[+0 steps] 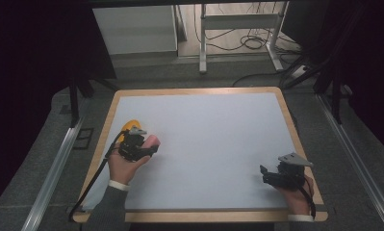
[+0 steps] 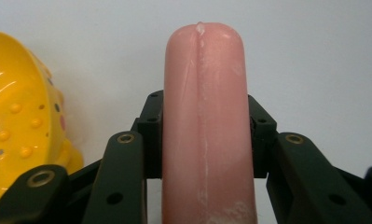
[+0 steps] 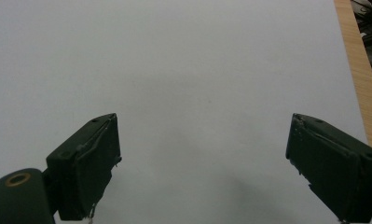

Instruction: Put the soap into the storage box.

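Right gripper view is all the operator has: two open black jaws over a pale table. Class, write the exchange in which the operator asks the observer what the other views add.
Operator: Is my gripper near anything?
Observer: No, the right gripper hangs open over the bare mat.
Operator: What is the other hand doing?
Observer: The left gripper is shut on a pink sausage.
Operator: Anything beside it?
Observer: A yellow perforated toy sits just beside the sausage, at the mat's left edge.
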{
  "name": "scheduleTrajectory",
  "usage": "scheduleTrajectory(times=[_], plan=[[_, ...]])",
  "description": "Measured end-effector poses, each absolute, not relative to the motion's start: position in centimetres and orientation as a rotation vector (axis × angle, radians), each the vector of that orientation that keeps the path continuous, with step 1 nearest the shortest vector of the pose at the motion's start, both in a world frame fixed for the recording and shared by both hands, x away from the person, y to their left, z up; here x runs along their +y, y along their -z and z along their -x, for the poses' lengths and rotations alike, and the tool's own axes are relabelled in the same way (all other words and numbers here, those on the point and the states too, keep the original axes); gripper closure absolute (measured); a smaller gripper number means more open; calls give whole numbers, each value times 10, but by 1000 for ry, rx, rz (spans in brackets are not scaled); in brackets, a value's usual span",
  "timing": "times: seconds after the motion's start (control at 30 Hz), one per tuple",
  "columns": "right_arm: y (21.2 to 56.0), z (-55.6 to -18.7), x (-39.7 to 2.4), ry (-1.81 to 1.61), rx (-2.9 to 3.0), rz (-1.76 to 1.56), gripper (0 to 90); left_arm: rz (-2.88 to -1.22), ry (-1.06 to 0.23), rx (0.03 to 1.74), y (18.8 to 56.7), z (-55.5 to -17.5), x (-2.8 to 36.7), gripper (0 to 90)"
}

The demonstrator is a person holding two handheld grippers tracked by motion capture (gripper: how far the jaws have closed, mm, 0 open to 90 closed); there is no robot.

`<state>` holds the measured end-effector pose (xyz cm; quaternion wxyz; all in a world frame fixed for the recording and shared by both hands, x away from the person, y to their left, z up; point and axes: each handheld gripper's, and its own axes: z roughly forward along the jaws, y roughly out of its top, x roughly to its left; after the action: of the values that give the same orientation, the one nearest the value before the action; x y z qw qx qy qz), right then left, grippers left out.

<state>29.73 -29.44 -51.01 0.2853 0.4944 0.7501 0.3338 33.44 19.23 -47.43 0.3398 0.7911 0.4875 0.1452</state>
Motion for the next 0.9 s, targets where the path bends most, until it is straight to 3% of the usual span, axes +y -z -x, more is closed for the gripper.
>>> scheduleTrajectory(times=[0.9], plan=[[511, -297, -292, -889, 2011, -1319, 96, -2014, -422, 1314, 465, -340, 213, 598]])
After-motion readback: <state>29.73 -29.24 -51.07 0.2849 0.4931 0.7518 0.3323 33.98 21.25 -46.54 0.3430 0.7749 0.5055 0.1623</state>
